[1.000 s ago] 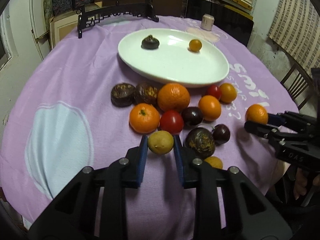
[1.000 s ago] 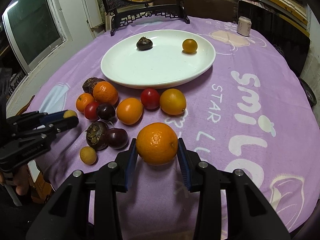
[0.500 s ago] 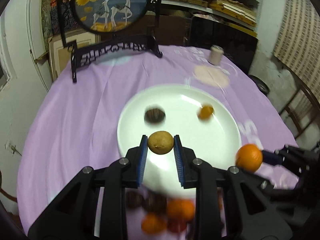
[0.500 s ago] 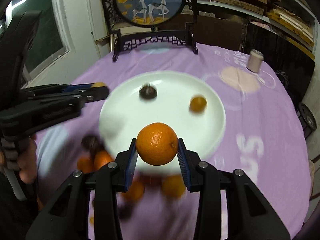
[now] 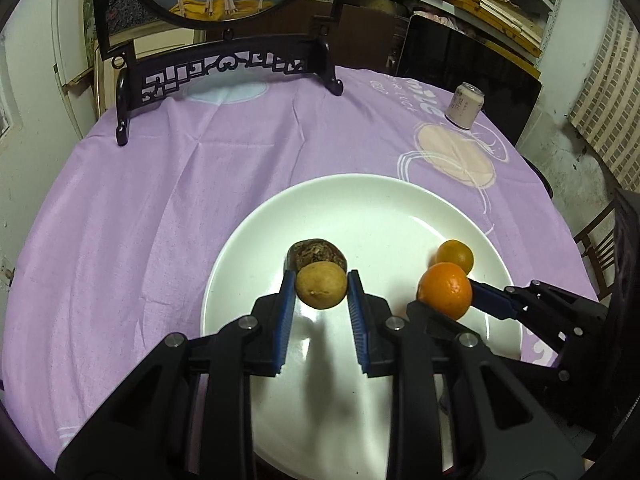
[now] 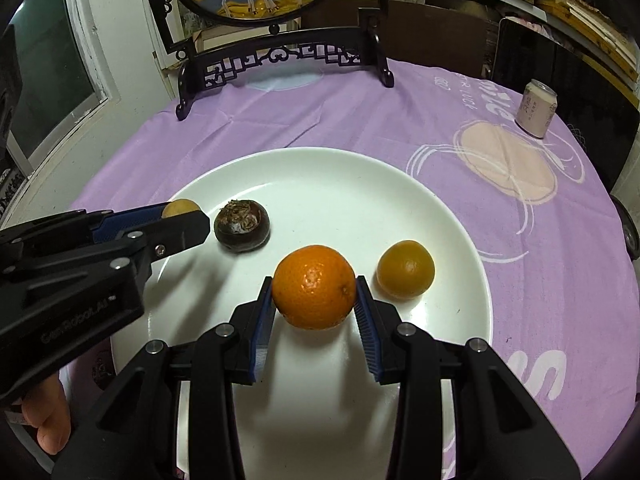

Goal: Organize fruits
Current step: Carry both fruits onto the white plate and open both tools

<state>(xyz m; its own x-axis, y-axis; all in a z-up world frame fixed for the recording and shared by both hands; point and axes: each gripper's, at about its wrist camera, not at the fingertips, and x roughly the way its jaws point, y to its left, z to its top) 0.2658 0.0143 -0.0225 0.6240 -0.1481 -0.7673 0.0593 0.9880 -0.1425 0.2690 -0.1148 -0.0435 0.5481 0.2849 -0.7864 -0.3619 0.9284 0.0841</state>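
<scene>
Left wrist view: the left gripper (image 5: 321, 286) is pinching a small yellow-brown fruit (image 5: 321, 285) between its blue pads, held over the white plate (image 5: 372, 200). Just beyond its tips sits a dark brown fruit (image 5: 316, 251), and off to its right the right gripper (image 5: 456, 300) carries an orange (image 5: 445, 290), with a small yellow-orange fruit (image 5: 454, 256) lying on the plate just past it.

In the right wrist view the right gripper (image 6: 315, 288) is clamped on the orange (image 6: 314, 286) at its widest part, also over the plate (image 6: 328, 168). The small yellow-orange fruit (image 6: 405, 269) lies just to the right of its right pad, and the dark brown fruit (image 6: 242, 225) sits ahead and to the left, close to the tip of the left gripper (image 6: 188, 216).

The step in hand looks like setting both fruits down on the plate. To do it well, each should be lowered until it nearly rests on the plate before the pads part, since round fruit will roll. Like probably belongs beside like: the orange next to the yellow-orange one, without nudging it. The left fruit needs a clear spot short of the dark one.

Both grippers slant steeply downward toward the plate, side by side and near each other, so they should release without crossing. A hand (image 6: 46, 428) shows under the left gripper.
</scene>
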